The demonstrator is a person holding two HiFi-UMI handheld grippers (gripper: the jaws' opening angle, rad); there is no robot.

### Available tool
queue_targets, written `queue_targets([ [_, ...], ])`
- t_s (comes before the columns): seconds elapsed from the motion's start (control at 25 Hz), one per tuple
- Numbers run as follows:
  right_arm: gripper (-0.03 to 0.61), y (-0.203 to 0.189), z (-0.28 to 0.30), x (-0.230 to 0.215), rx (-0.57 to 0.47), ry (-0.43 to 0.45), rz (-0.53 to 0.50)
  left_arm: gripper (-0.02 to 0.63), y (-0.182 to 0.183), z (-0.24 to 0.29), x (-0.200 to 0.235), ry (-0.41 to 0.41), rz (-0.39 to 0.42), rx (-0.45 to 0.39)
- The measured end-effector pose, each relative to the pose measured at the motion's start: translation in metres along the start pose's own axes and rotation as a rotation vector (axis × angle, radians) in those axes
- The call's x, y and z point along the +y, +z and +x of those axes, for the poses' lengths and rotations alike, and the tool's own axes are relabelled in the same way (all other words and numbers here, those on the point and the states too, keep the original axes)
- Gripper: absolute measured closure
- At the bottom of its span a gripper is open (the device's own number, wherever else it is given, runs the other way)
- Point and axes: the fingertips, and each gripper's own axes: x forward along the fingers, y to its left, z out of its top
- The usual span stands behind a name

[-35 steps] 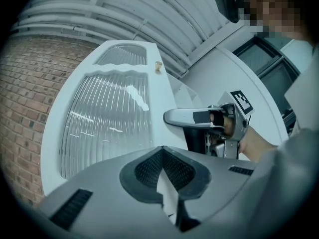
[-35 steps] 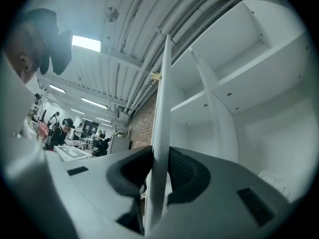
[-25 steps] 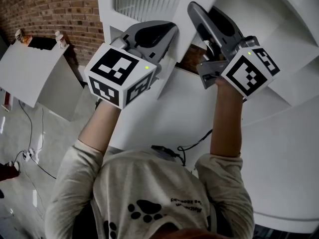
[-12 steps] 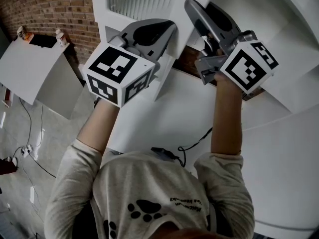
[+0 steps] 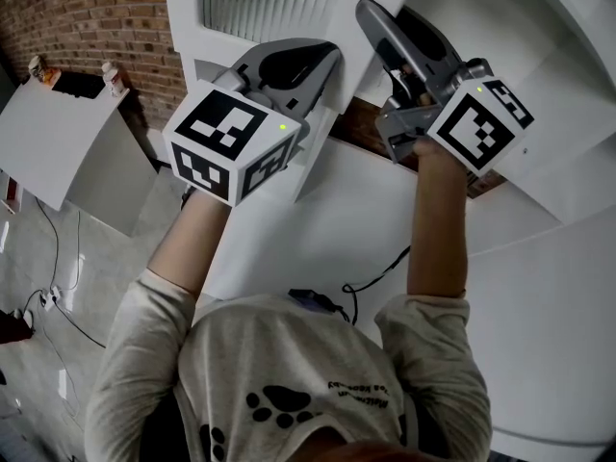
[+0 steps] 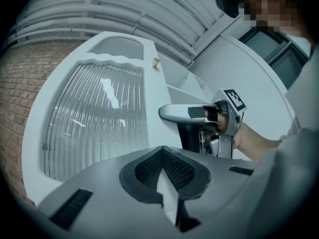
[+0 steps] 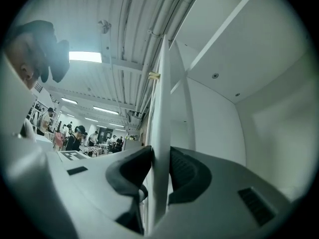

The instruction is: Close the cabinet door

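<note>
The white cabinet door (image 5: 252, 3) has a ribbed glass pane (image 6: 97, 118) and a small brass knob (image 6: 156, 61) near its free edge. Both grippers hold that free edge. My left gripper (image 5: 325, 67) is shut on it low down, with a sliver of white panel (image 6: 167, 195) between its pads. My right gripper (image 5: 372, 19) grips higher up; the door (image 7: 162, 128) stands edge-on between its pads (image 7: 141, 169), which touch it while the jaws are opening slightly. The open cabinet interior (image 7: 214, 113) lies to the right of the door.
A brick wall (image 5: 96, 17) runs behind the cabinet at the left. A white slanted board (image 5: 58, 133) stands at the left, with cables (image 5: 58, 258) on the floor. A curved white surface (image 5: 539, 316) fills the right. People stand far off (image 7: 75, 136).
The door and both grippers have shifted a little to the left in the head view. Both grips stay on the door's edge.
</note>
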Motion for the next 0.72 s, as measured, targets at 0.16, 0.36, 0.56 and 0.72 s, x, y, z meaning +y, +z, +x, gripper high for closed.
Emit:
queue_targets([
  [0.16, 0.470, -0.003, 0.000, -0.002, 0.010, -0.009, 0.011, 0.606, -0.003, 0.002, 0.000, -0.020, -0.010, -0.001],
  [0.36, 0.460, -0.005, -0.001, -0.009, 0.002, -0.035, 0.016, 0.606, -0.006, 0.006, 0.001, -0.040, -0.009, -0.010],
  [0.56, 0.456, -0.005, 0.000, -0.013, -0.008, -0.056, 0.036, 0.606, -0.007, 0.009, 0.003, -0.065, -0.018, -0.018],
  [0.72, 0.442, -0.005, 0.000, -0.014, -0.003, -0.119, 0.018, 0.606, -0.007, 0.009, 0.004, -0.079, -0.030, -0.018],
])
